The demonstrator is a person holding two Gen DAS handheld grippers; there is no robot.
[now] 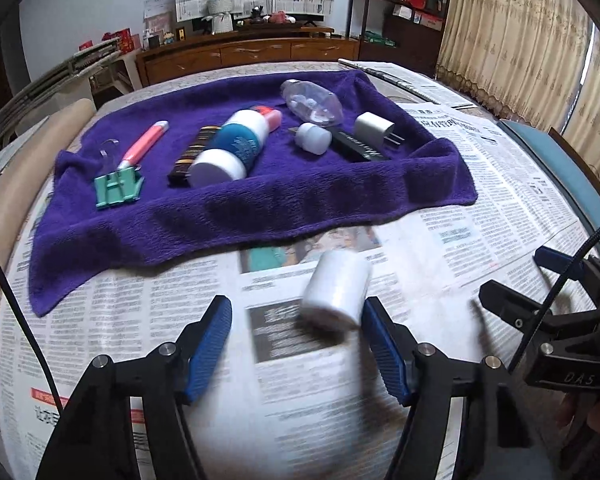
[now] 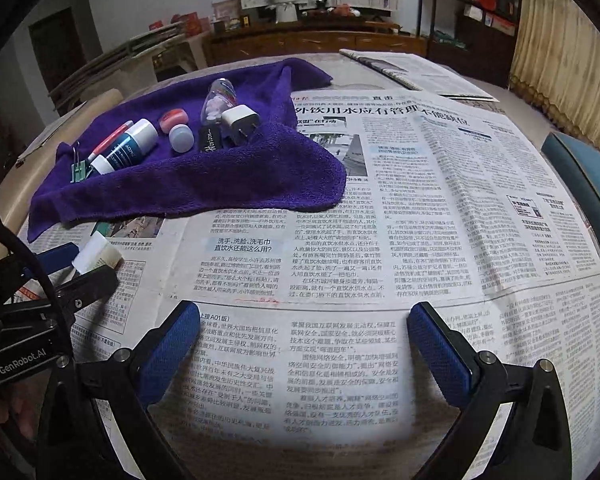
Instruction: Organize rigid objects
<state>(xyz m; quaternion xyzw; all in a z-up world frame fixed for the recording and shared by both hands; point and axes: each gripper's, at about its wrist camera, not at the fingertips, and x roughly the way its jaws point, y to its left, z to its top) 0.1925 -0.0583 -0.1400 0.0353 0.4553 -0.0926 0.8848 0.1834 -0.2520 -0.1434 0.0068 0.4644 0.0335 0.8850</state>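
White cylinder [image 1: 337, 289] lies tilted against the spread left gripper's [image 1: 298, 346] right pad, long axis toward the purple towel [image 1: 228, 208]; right gripper [image 2: 304, 354] spread, empty, over open newspaper [image 2: 420, 208].

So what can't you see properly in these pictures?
- White jar: motion-blurred in the left wrist view; whether the left claw grips it is unclear.
- Same jar in the right wrist view: partly hidden behind the left claw.
- Black-and-gold bar: mostly hidden by the blue-labelled bottle.

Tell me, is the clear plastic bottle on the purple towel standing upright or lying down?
Lying down. The clear bottle rests on its side on the purple towel, cap pointing away from the camera.
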